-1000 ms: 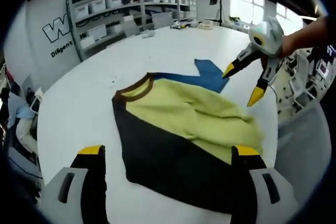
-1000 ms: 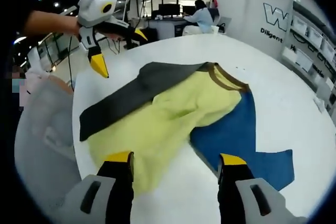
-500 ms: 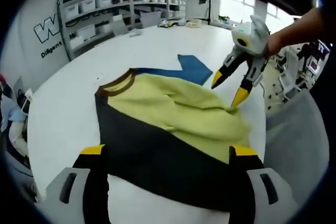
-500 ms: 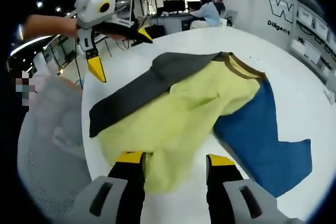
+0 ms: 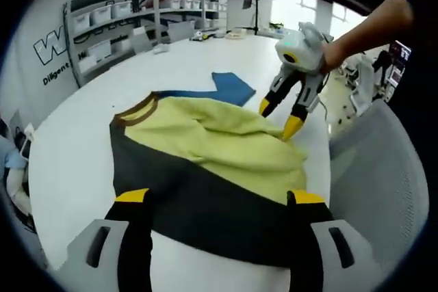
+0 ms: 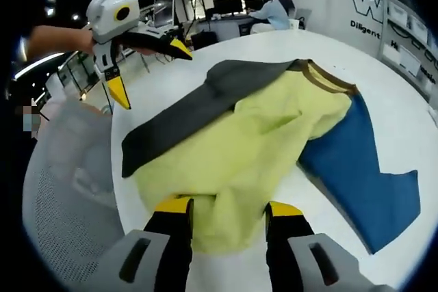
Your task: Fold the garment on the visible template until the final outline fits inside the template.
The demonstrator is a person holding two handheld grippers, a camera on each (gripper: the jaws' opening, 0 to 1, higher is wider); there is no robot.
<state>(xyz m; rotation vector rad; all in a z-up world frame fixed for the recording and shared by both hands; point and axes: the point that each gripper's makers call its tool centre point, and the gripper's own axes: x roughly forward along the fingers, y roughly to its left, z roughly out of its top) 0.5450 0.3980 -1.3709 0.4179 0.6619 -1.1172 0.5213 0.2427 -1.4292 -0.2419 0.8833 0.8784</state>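
- Nearest in the right gripper view, the right gripper [image 6: 222,208] straddles the near hem of the soft yellow, dark grey and blue knit garment [image 6: 253,141]. Its yellow-tipped jaws stand apart with the yellow fabric bunched between them, not yet pinched.
- In the left gripper view, the left gripper [image 5: 215,200] hovers over the garment's dark grey panel, jaws wide and holding nothing.
- The garment [image 5: 205,152] lies loosely crumpled on the round white table [image 5: 75,148]; its blue part spreads flat beyond the yellow, and its brown collar lies farthest.
- I cannot make out a template outline apart from the garment.
- Judged step: taking hold of the hem for a fold. Next, the right jaws need to close on the yellow edge.
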